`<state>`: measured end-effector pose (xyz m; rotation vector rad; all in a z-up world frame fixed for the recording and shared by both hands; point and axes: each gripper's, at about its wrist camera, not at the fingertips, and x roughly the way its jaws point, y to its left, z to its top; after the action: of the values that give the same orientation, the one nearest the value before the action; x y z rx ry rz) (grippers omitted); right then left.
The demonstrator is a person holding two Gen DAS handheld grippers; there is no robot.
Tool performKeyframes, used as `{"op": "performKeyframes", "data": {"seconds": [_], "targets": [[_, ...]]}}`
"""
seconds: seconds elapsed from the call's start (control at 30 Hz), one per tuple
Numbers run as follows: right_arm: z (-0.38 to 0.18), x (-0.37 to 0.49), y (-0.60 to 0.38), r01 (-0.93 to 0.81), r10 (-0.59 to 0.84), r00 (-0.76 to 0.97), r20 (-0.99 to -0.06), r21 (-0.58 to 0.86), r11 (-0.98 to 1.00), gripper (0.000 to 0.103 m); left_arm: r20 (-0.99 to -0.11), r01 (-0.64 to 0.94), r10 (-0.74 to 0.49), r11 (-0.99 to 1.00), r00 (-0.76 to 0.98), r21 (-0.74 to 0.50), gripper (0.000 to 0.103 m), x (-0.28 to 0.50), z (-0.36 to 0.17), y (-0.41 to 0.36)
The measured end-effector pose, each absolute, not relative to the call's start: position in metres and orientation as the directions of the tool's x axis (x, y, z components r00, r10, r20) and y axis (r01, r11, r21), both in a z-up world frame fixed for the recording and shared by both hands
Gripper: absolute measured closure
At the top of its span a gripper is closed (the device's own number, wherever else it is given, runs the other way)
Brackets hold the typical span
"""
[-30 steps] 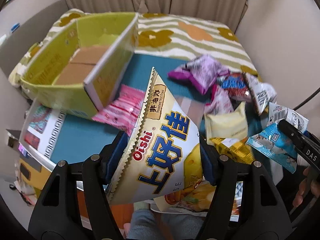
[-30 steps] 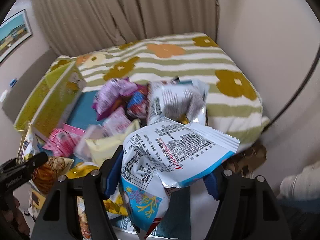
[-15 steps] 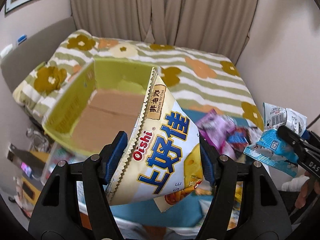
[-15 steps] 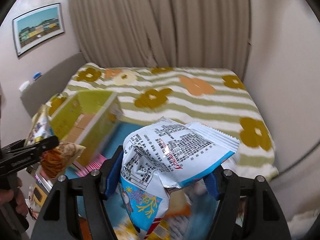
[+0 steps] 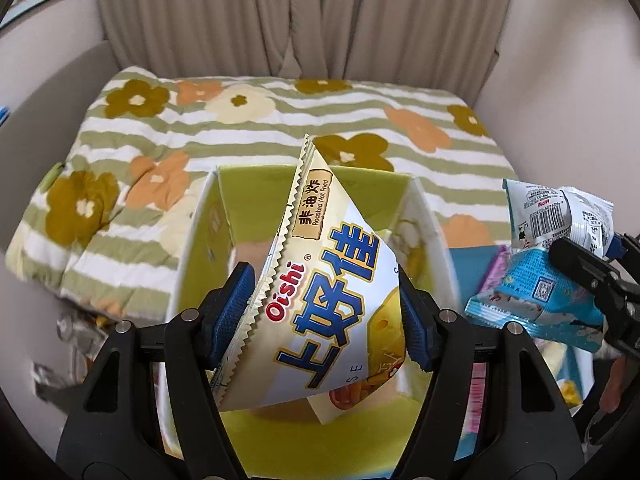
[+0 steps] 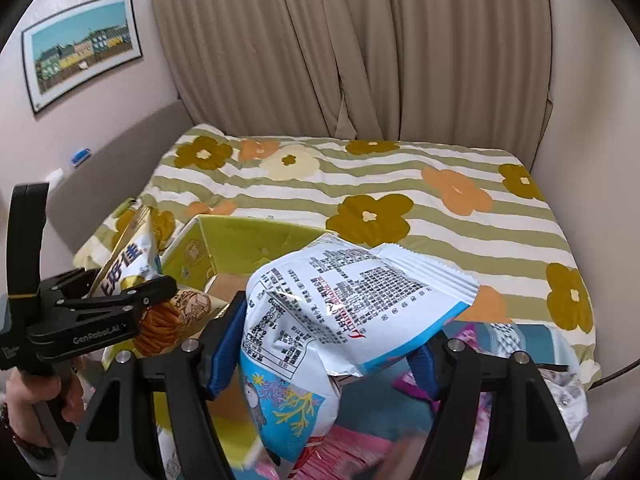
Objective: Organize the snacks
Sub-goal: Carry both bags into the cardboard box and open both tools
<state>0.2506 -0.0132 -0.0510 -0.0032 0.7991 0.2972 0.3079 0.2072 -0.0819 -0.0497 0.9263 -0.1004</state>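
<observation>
**A:** Status on the snack sort?

**B:** Both hands loaded, nothing dropped yet. Left gripper [image 5: 326, 312] has its blue pads clamped on the Oishi bag [image 5: 332, 292], held above the open green box [image 5: 424, 216]. Right gripper [image 6: 326, 344] is closed on the white-and-blue bag [image 6: 344, 308], pads pressing both sides.

**A:** Where's the right one relative to the box?

**B:** Near it, off to the box's right side in the left wrist view. From the right wrist view the box [image 6: 240, 240] sits ahead and to the left, partly hidden behind the bag. I'd judge it's not over the opening yet.

**A:** Box contents?

**B:** What shows of the inside is bare cardboard floor. Most of it is blocked by the Oishi bag, so can't rule out something underneath. Looks like early days.

**A:** What's left?

**B:** Release these two, then the rest. Loose packets are on the teal mat [image 6: 384, 412]: a pink packet [image 6: 344, 452] and a purple one [image 6: 408, 384] at least, more at the right edge, too blurred to count. All of it sits on the flowered bedspread [image 6: 400, 184].

**A:** Risk?

**B:** Both bags are puffy and held mid-body; probably fine for a straight drop.
</observation>
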Motion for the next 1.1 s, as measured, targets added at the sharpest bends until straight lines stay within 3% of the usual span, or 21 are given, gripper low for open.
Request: {"op": "performKeyframes", "data": {"seconds": [0.2, 0.23, 0.27, 0.33, 0.67, 1.0, 1.07, 1.1], "targets": [[-0.08, 0.281, 0.024, -0.216, 0.203, 0.615, -0.762, 0.085, 0.973, 0.036, -0.834, 0.125, -0.15, 0.987, 0.531, -0.099, 0.037, 0.365, -0.124, 0.225], [-0.084, 0.286, 0.028, -0.209, 0.196, 0.608, -0.769, 0.084, 0.974, 0.036, -0.839, 0.13, -0.154, 0.986, 0.522, -0.1, 0.032, 0.37, -0.131, 0.226], [-0.087, 0.289, 0.029, -0.205, 0.192, 0.603, -0.774, 0.082, 0.975, 0.036, -0.849, 0.136, -0.154, 0.986, 0.505, -0.098, 0.017, 0.379, -0.138, 0.227], [-0.092, 0.296, 0.034, -0.201, 0.181, 0.592, -0.786, 0.074, 0.977, 0.036, -0.856, 0.131, -0.141, 0.988, 0.497, -0.087, 0.0, 0.383, -0.147, 0.228], [-0.108, 0.317, 0.046, -0.243, 0.201, 0.561, -0.803, 0.072, 0.967, 0.035, -0.853, 0.074, -0.186, 0.982, 0.487, -0.171, 0.0, 0.357, -0.156, 0.258], [-0.124, 0.346, 0.072, -0.357, 0.285, 0.498, -0.819, 0.105, 0.928, 0.034, -0.865, 0.022, -0.086, 0.996, 0.495, -0.086, 0.0, 0.341, -0.152, 0.267], [-0.13, 0.353, 0.077, -0.363, 0.29, 0.484, -0.825, 0.112, 0.925, 0.029, -0.865, 0.014, -0.081, 0.996, 0.495, -0.085, 0.0, 0.341, -0.153, 0.269], [-0.133, 0.356, 0.078, -0.366, 0.29, 0.48, -0.828, 0.112, 0.924, 0.02, -0.866, 0.01, -0.077, 0.996, 0.495, -0.083, 0.0, 0.34, -0.154, 0.269]]}}
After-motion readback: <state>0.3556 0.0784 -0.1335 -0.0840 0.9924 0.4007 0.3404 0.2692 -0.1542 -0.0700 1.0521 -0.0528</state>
